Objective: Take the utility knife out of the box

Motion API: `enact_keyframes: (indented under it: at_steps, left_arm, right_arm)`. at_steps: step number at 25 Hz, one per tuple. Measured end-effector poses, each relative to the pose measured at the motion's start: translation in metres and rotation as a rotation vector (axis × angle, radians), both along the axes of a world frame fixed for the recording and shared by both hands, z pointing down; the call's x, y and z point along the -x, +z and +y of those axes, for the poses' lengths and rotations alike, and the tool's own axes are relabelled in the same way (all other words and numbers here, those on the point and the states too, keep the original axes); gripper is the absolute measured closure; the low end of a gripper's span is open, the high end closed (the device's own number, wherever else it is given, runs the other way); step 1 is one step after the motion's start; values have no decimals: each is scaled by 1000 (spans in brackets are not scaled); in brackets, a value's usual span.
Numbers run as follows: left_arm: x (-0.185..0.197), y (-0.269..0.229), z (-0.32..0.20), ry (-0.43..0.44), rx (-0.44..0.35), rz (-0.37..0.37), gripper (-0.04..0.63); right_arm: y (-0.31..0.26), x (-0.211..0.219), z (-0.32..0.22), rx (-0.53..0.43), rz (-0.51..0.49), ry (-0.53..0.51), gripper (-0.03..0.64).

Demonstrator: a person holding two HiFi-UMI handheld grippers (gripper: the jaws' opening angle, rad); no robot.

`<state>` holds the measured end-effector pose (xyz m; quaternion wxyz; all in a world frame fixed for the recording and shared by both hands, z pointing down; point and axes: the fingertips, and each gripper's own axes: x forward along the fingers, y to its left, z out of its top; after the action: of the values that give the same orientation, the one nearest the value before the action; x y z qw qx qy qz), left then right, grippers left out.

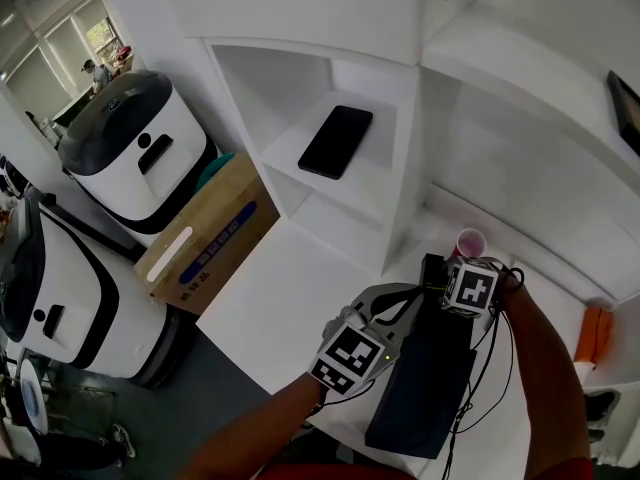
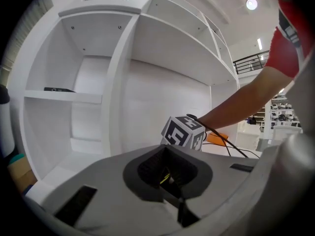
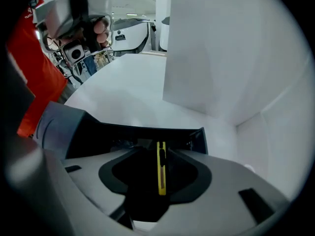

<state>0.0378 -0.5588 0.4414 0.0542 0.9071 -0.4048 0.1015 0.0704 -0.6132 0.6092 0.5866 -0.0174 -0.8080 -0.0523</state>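
Observation:
A dark, flat box [image 1: 425, 388] lies on the white table [image 1: 270, 308] near its front edge. In the right gripper view a thin yellow utility knife [image 3: 161, 167] lies inside the box's open end [image 3: 147, 132]. My right gripper [image 3: 157, 183] points steeply down over that end. Its jaws stand wide on either side of the knife without pressing on it. Its marker cube [image 1: 470, 288] shows in the head view. My left gripper [image 1: 385, 313] hovers by the box's left edge, roughly level; how its jaws stand is unclear. Its own view looks at the right gripper's cube [image 2: 183, 132].
White shelving [image 1: 400, 118] rises behind the table, with a black phone [image 1: 335, 141] on one shelf. A pink cup [image 1: 470, 241] stands just beyond the box, and an orange object [image 1: 594, 334] lies at the right. A cardboard box [image 1: 205, 233] and white machines [image 1: 135, 153] stand on the floor at the left.

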Motion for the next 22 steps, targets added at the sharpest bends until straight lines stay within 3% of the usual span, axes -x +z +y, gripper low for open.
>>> enact_keyframes:
  at_steps: [7,14,18,22]
  left_arm:
    - [-5,-2,2,14,7,1,558]
    - [0,0,6,8,11,1,558]
    - [0,0,11,13,9,-6,558]
    - [2,-8,19,17,-11,0,558]
  right_arm:
    - [15,-11,-10,44,92,51,510]
    - [15,-9,-9,127,29,109,532]
    - [6,-4,-5,97,-28,109,535]
    - [-24,-8,-5,37,-161,188,535]
